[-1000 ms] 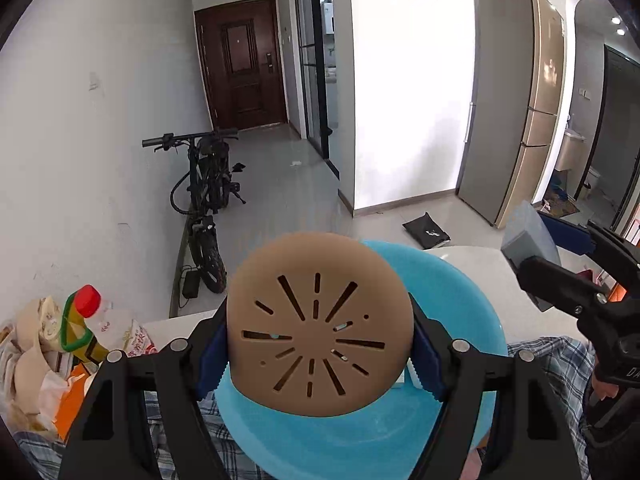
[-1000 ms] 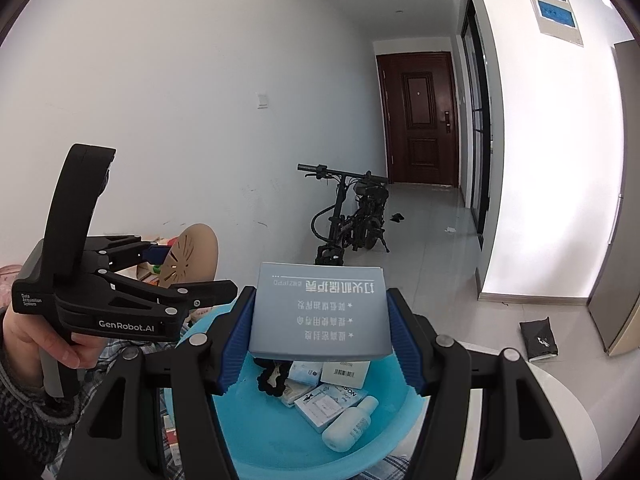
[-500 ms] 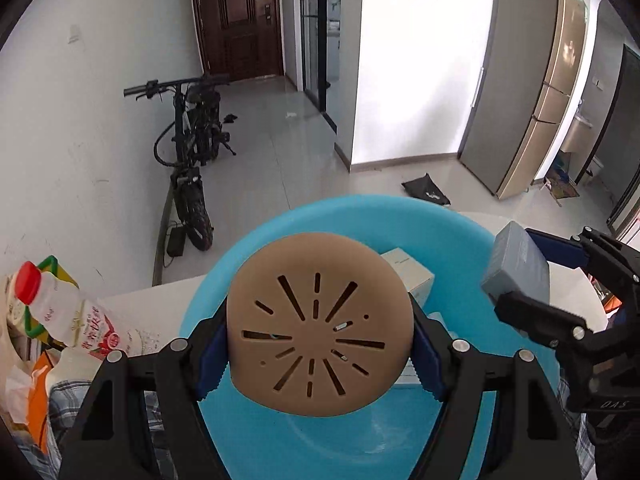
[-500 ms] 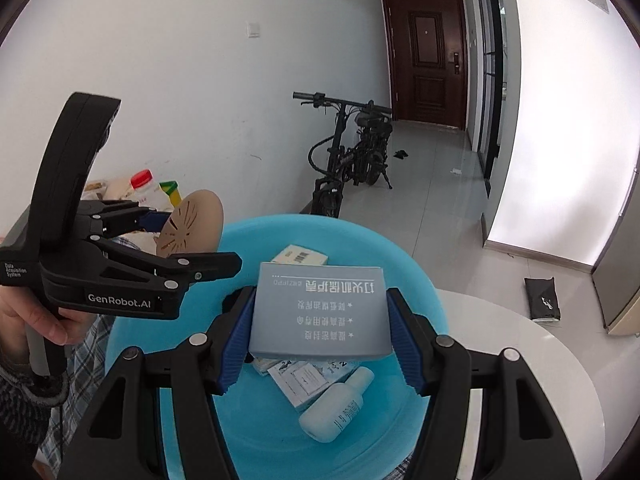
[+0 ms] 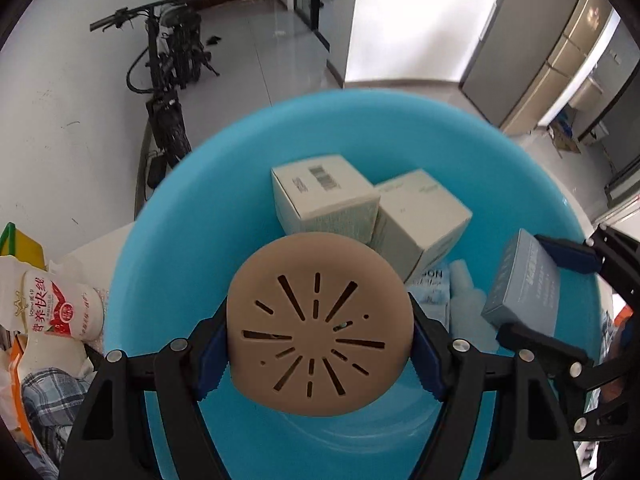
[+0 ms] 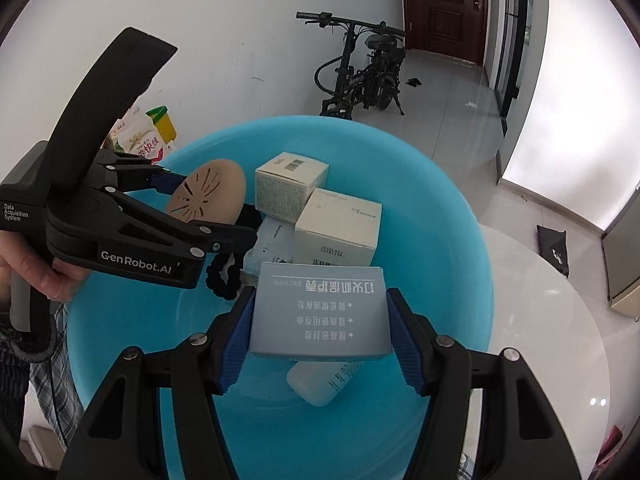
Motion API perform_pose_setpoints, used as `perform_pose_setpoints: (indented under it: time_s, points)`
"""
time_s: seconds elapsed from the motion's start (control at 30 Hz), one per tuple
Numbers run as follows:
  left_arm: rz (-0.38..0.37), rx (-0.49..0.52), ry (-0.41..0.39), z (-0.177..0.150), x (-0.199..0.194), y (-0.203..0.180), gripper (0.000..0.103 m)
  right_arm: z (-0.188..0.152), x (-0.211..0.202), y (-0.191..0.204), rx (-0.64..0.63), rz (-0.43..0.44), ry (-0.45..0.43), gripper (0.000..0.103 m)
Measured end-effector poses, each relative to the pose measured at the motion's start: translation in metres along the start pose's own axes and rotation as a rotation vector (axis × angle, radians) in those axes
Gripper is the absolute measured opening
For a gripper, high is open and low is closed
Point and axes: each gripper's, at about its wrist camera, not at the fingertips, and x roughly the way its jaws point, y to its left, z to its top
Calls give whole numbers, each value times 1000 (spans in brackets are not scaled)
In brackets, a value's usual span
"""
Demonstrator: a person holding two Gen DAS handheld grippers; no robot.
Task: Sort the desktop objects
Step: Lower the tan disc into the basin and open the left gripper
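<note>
Tan silicone disc (image 5: 320, 344) (round, cut with radial slots) was clamped edgewise between the blue pads of the left gripper (image 5: 320, 350) and hung over the near side of the blue basin (image 5: 560, 216). Beside it, the right gripper (image 6: 318, 330) was closed on a grey-blue box (image 6: 320, 314) printed with white text, also held above the basin interior. Inside the basin lay two cream cartons (image 6: 338, 224) touching each other at the far side, a white bottle (image 6: 324, 380) on its side beneath the grey-blue box, and a black hair tie (image 6: 224, 276). The basin stood on a white round table (image 6: 552, 320). A milk bottle (image 5: 60, 308) lay just left of the basin, outside its rim. A black bicycle (image 6: 360, 72) stood by the wall.
</note>
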Motion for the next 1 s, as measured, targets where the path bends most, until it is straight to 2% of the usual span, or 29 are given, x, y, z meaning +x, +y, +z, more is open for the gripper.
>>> perform_pose_setpoints:
  time_s: [0.43,0.57,1.0]
  points:
    - [-14,-16,37,7,22,5,78,4,0,10,-34,-11,3,62]
    - [-56,-30,51,8,24,6,85,4,0,9,-31,-17,6,62]
    - [-75,-83,-28,-3,-20,15,86,5,-6,8,-26,-39,11,62]
